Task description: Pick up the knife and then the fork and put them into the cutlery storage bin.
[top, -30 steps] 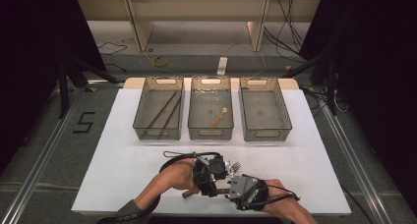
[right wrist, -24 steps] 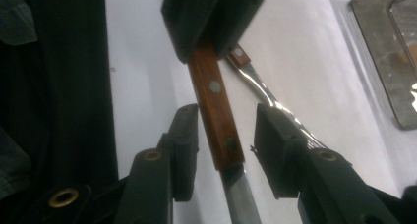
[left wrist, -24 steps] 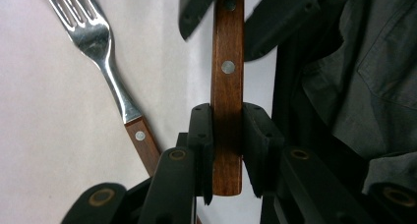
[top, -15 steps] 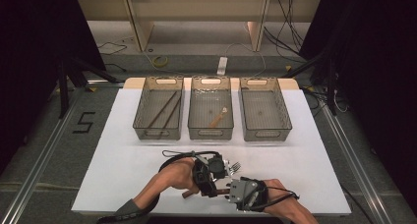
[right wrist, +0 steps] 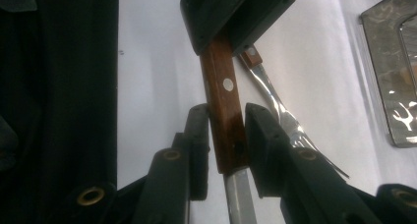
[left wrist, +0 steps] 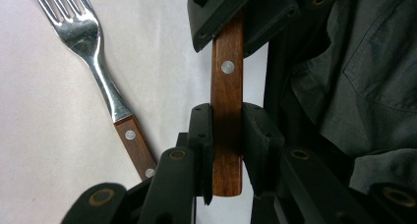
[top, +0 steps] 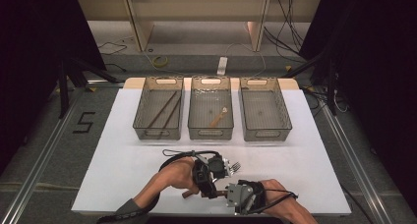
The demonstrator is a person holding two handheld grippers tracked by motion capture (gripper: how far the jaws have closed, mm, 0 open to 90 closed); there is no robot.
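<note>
Near the front edge of the white table [top: 123, 150], the two grippers meet over a wood-handled utensil [left wrist: 226, 111] that both of them hold. In the left gripper view, the left gripper [left wrist: 227, 135] has its jaws narrow and clamped on one end of the brown wooden handle with its silver rivet, while the other gripper's black jaws grip the same handle farther up. In the right gripper view, the right gripper [right wrist: 225, 135] has just been closing its jaws, with the handle [right wrist: 223, 116] between them at the end where the metal blade begins; the pads sit close against the wood on both sides, so it is pinched there. From the high view, the left gripper [top: 209, 171] and the right gripper [top: 235, 193] sit just beside each other, well short of the three trays.

A fork [left wrist: 93, 57] with a matching wooden handle lies flat on the table just beside the held utensil, tines pointing away. Farther back stand three clear trays: the left tray [top: 158, 131] holds two dark sticks, the middle tray [top: 210, 131] a wooden spoon [top: 219, 117], and the right tray [top: 265, 131] stands beside them
</note>
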